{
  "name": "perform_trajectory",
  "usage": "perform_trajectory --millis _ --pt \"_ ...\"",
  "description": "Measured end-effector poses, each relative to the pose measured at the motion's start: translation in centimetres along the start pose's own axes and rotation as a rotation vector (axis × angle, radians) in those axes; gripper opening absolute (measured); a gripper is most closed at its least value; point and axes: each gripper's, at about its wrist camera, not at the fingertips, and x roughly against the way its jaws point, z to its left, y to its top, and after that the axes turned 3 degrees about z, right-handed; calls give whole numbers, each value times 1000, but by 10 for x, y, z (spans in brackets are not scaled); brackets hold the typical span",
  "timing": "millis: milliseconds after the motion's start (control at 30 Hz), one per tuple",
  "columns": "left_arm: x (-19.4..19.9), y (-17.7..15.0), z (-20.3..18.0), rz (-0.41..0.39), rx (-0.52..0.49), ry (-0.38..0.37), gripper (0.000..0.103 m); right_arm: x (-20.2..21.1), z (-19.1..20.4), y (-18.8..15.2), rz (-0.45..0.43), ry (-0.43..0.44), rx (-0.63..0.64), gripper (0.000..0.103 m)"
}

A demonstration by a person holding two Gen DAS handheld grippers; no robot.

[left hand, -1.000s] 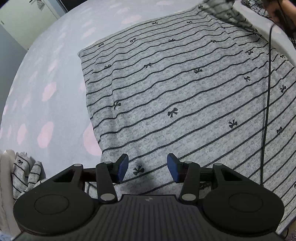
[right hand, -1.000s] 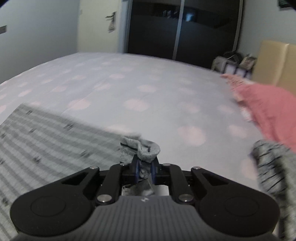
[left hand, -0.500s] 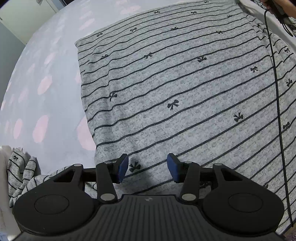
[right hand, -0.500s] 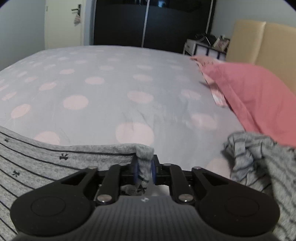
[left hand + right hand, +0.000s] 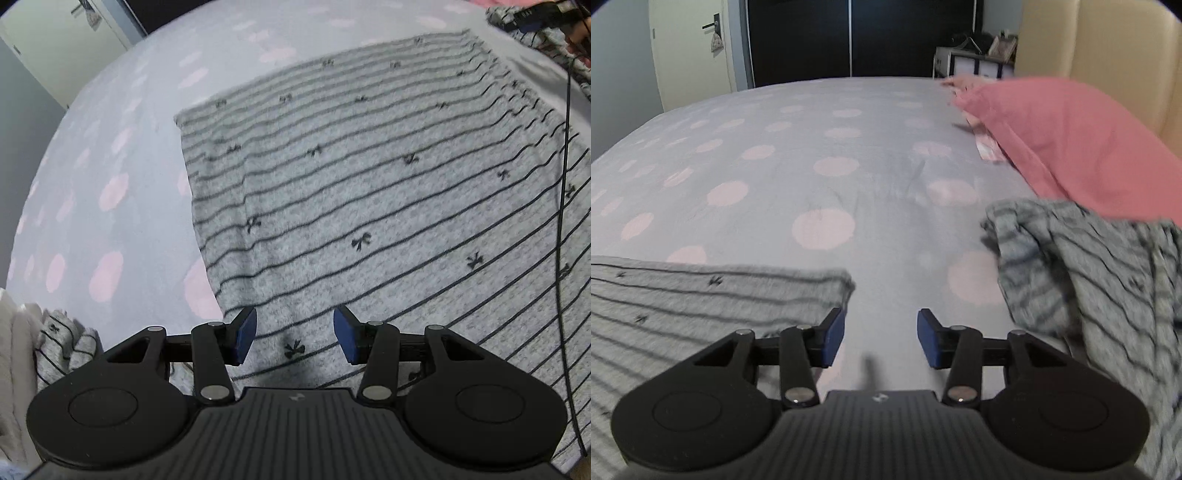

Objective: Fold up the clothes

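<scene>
A grey garment with thin black stripes and small bows [image 5: 369, 192] lies spread flat on the bed. My left gripper [image 5: 294, 338] hovers open over its near edge, nothing between the blue pads. In the right wrist view the same garment's far corner [image 5: 713, 295] lies just left of my right gripper [image 5: 881, 338]. Its jaws are opening, with only bedsheet between them. A second striped grey garment [image 5: 1100, 273] lies crumpled to the right.
The bed has a pale sheet with pink dots [image 5: 827, 177]. A pink pillow [image 5: 1067, 136] lies at the right against a beige headboard. A black cable [image 5: 563, 221] hangs across the garment's right side. Bunched striped fabric [image 5: 62, 343] sits at the left.
My right gripper has let go of the garment's corner, which now lies flat on the bed, and has shifted to the right. The left gripper stays open over the near edge.
</scene>
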Motion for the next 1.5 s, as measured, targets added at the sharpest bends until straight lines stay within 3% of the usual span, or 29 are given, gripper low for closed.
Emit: perform_trajectory --millis 367,533,733,900,1000,1167,1300,1367,1500 --pt "51 -13 -13 -132 29 -48 44 153 -49 -32 39 -67 -2 47" --pt "65 -28 -27 -163 14 -100 44 233 -76 -82 17 -69 -26 48" --pt "74 -57 -49 -196 -18 -155 44 287 -82 -146 32 0 -98 47" --pt "73 -73 -60 -158 -22 -124 44 310 -84 -182 15 8 -113 47" --pt "76 -79 -60 -168 -1 -115 44 319 -112 -196 30 15 -191 48" --pt "69 -80 -57 -144 42 -103 44 339 -183 -227 -16 -85 -361 48" --pt "63 -77 -61 -137 47 -115 44 337 -220 -249 -18 -232 -361 48" --pt "59 -75 -65 -134 46 -112 44 329 -237 -259 -27 -211 -392 48" --pt "47 -72 -72 -107 55 -113 44 299 -273 -273 -57 -106 -615 48"
